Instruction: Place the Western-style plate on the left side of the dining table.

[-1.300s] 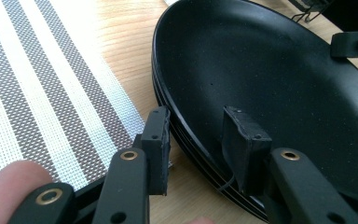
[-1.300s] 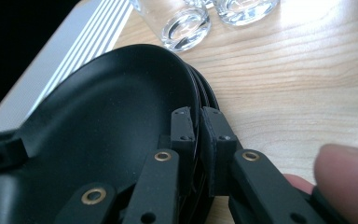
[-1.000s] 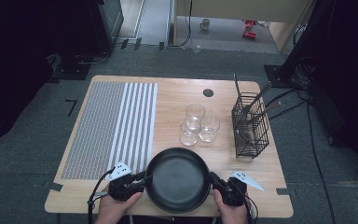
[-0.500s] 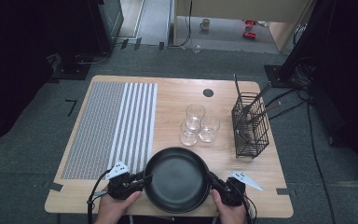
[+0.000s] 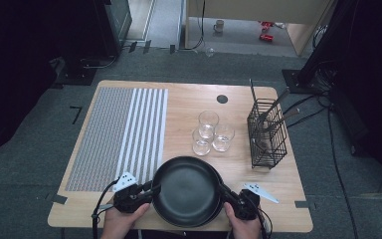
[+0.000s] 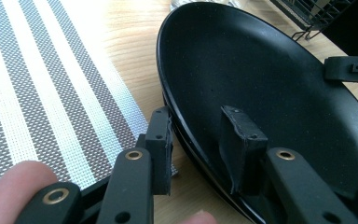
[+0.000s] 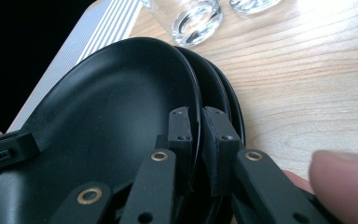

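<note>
While both hands rest at the bottom edge of the high view, the left gripper (image 5: pixel 149 191) and the right gripper (image 5: pixel 225 193) meet opposite sides of a stack of black plates (image 5: pixel 188 190) at the lower middle of the frame, on the near edge of the wooden counter (image 5: pixel 189 107). Seen in the right gripper view, the stack holds three plates (image 7: pixel 121 116), and the right gripper (image 7: pixel 197 135) has its jaws clamped on the rim of the top plate alone, one pad inside it and one between it and the plate below. Its far jaw tip shows in the left gripper view at the right edge. There the left gripper (image 6: pixel 200 149) has its jaws straddling the rim at the plates' (image 6: pixel 261 79) near side, one pad inside the top plate and one outside; whether they press on it I cannot tell. At the left of the high view lies a striped woven placemat (image 5: pixel 119 134). Three clear glasses (image 5: pixel 210 132) stand just above the plates, and a black wire cutlery basket (image 5: pixel 267 132) stands at the right.
</note>
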The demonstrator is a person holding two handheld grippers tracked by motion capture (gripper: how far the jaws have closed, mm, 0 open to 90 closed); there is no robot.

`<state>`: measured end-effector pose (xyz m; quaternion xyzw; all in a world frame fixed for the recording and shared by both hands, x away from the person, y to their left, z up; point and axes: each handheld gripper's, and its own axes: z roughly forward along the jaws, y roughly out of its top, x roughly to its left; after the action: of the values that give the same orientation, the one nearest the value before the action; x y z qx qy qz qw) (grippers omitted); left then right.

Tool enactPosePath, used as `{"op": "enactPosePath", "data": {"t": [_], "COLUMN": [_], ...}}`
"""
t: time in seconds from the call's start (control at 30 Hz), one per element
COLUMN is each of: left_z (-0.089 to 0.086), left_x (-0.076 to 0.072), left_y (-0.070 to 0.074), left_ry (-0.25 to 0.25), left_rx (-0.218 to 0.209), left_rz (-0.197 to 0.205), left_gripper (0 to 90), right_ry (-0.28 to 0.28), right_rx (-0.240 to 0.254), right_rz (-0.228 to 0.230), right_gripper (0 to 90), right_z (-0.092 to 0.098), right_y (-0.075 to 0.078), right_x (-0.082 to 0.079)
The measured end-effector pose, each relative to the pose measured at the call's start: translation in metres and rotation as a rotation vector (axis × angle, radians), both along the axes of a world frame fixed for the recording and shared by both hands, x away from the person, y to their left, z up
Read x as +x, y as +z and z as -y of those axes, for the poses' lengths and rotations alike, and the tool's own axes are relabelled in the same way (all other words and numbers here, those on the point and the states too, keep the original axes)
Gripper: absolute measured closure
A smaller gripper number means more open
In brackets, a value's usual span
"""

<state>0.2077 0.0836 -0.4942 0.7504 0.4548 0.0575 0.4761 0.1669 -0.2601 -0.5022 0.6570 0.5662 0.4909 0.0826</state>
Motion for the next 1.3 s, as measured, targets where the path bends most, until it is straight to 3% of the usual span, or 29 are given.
{"op": "enactPosePath", "data": {"t": [0.43, 0.67, 1.03, 1.3], "left_z": [-0.004, -0.004, -0.005, -0.008], "left_x": [0.001, 0.002, 0.001, 0.003], "left_y": [0.001, 0.000, 0.001, 0.002], "left_ry": [0.005, -0.002, 0.009, 0.022], "left_rx": [-0.003, 0.001, -0.005, -0.037], "left_rz": [-0.002, 0.003, 0.011, -0.002], "left_gripper": [65.8, 65.2, 65.8, 67.4], "right_ry": [0.011, 0.014, -0.014, -0.006], "right_rx": [0.009, -0.037, -0.005, 0.068], "right_rz": [-0.015, -0.041, -0.064, -0.022], "right_gripper": [79.2, 73.9, 79.1, 79.8], "right_z": [-0.004, -0.012, -0.012, -0.009], "right_y": [0.000, 0.002, 0.001, 0.006], "right_x": [0.000, 0.002, 0.001, -0.001]}}
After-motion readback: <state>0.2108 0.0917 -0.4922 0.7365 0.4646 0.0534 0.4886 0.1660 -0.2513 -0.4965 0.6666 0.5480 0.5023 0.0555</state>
